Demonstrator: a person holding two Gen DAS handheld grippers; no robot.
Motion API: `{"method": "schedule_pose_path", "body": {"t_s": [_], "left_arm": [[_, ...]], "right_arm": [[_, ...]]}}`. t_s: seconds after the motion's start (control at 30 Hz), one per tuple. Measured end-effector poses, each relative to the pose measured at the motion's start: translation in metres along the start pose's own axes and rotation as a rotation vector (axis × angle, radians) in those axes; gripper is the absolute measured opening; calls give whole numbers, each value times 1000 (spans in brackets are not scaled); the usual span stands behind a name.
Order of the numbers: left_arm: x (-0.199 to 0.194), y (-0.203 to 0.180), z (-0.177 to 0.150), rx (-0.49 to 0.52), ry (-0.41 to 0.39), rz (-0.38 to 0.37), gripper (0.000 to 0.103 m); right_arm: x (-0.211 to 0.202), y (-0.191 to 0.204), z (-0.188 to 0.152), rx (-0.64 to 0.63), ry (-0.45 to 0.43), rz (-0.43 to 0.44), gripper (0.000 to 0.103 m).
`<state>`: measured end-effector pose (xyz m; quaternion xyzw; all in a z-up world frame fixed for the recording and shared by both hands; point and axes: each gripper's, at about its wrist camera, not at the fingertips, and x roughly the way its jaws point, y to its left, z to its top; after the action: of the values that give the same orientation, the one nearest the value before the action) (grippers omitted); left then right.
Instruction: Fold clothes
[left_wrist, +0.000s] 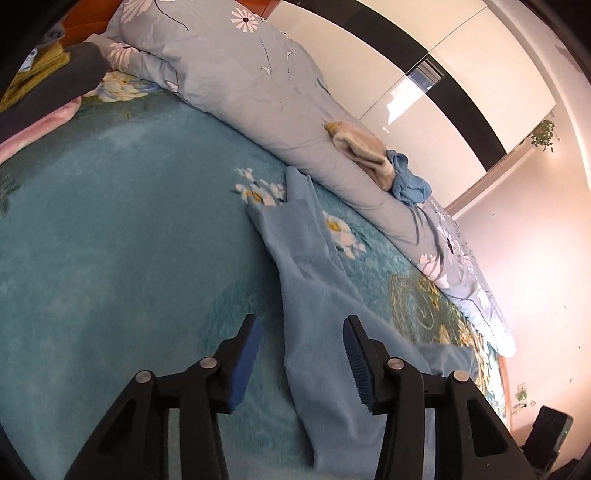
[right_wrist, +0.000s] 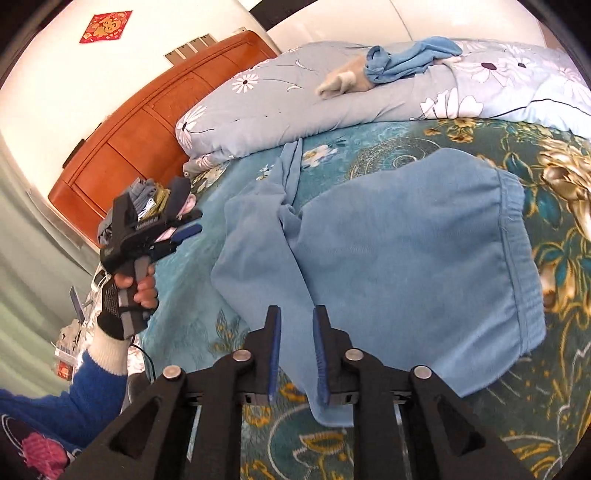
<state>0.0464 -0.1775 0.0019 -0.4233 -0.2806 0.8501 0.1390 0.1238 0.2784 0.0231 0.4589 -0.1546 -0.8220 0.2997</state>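
Observation:
A pair of light blue fleece trousers (right_wrist: 399, 243) lies on the teal flowered bedspread (right_wrist: 554, 192), waistband at the right and legs running toward the far left. In the left wrist view one leg (left_wrist: 317, 302) runs between my fingers. My left gripper (left_wrist: 301, 354) is open above that leg and holds nothing; it also shows in the right wrist view (right_wrist: 188, 230), held in a gloved hand. My right gripper (right_wrist: 297, 350) is open over the trousers' near edge, with fabric between the blue pads but not pinched.
A rolled blue-grey flowered duvet (left_wrist: 229, 77) lies along the far side of the bed, with a beige garment (left_wrist: 365, 151) and a blue garment (left_wrist: 408, 181) on it. Folded clothes (left_wrist: 48, 85) are stacked at the head end by the orange headboard (right_wrist: 147, 122).

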Motion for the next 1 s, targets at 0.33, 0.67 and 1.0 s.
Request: {"method": "schedule_pose_path", "body": {"t_s": [0.33, 0.67, 1.0], "left_arm": [[92, 39, 46, -209, 133, -77, 36], [9, 48, 32, -149, -32, -247, 3], [-58, 133, -14, -313, -13, -91, 10]], "right_arm": [[29, 13, 1, 23, 37, -33, 18], [44, 37, 11, 1, 4, -18, 18], [97, 90, 64, -137, 2, 43, 23]]}}
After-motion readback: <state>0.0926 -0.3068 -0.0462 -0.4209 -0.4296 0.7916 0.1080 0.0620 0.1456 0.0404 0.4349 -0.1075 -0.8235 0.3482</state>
